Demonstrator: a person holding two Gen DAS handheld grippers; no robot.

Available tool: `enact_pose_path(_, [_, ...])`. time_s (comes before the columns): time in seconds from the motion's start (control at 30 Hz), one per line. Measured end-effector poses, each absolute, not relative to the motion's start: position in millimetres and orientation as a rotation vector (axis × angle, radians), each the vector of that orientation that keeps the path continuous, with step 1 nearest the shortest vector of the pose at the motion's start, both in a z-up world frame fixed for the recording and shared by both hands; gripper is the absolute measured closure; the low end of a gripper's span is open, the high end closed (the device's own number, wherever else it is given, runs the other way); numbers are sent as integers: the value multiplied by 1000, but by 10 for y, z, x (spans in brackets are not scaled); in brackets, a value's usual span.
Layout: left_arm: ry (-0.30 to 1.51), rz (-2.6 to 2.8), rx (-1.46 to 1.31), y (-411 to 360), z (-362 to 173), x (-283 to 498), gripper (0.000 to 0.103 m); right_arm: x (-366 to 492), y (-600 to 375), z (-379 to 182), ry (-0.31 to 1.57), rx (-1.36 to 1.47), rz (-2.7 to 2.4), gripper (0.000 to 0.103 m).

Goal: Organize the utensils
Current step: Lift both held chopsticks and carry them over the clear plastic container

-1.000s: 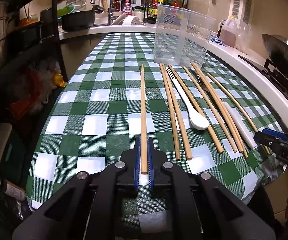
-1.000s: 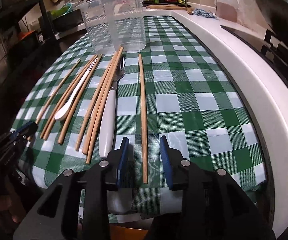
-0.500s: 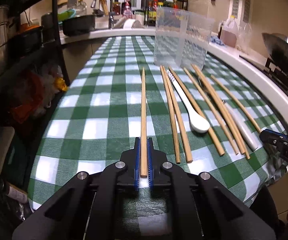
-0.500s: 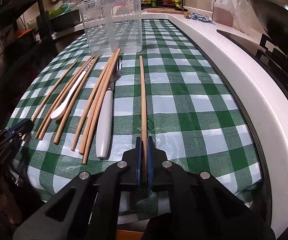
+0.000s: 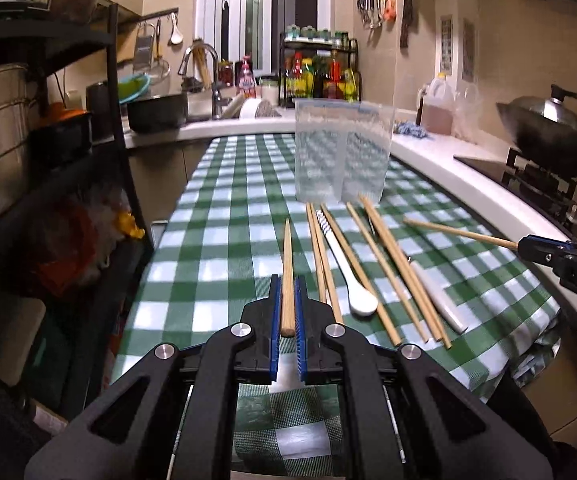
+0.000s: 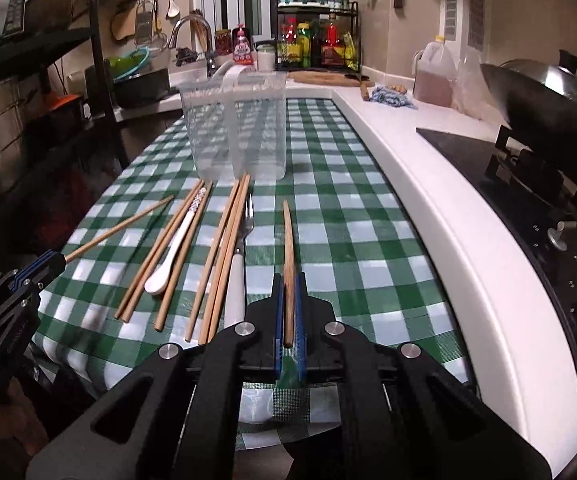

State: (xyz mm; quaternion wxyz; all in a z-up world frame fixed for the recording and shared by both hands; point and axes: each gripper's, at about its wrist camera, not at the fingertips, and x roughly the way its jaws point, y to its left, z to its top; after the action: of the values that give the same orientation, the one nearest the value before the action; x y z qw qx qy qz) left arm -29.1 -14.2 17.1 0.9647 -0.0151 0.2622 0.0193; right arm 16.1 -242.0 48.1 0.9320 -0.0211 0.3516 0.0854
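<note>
In the left wrist view my left gripper (image 5: pixel 287 284) is shut on the near end of a wooden chopstick (image 5: pixel 287 252), which is lifted off the green checked cloth (image 5: pixel 216 248). In the right wrist view my right gripper (image 6: pixel 288 282) is likewise shut on another chopstick (image 6: pixel 287 236), also raised. Each gripper shows in the other's view: the right gripper (image 5: pixel 528 246) and the left gripper (image 6: pixel 54 262). Several chopsticks (image 5: pixel 384 264), a white spoon (image 5: pixel 348 276) and a white-handled fork (image 6: pixel 235 280) lie between them. A clear two-part container (image 5: pixel 342 152) stands behind them.
A white counter edge (image 6: pixel 428 216) runs along the right of the cloth, with a stove and a lidded wok (image 6: pixel 544 104) beyond it. A black shelf rack (image 5: pixel 68 128) stands at the left. A sink, a pot and a bottle rack (image 5: pixel 320 76) are at the back.
The right gripper closed on its chopstick. Both grippers then rose, lifting their chopsticks off the cloth and tipping the views upward.
</note>
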Motion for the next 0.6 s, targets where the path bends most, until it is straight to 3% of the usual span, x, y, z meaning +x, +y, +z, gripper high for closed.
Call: enact_pose_path(0.6, [394, -29, -81, 21, 1064, -26, 97, 395, -2591, 1384, 558, 15, 194, 98])
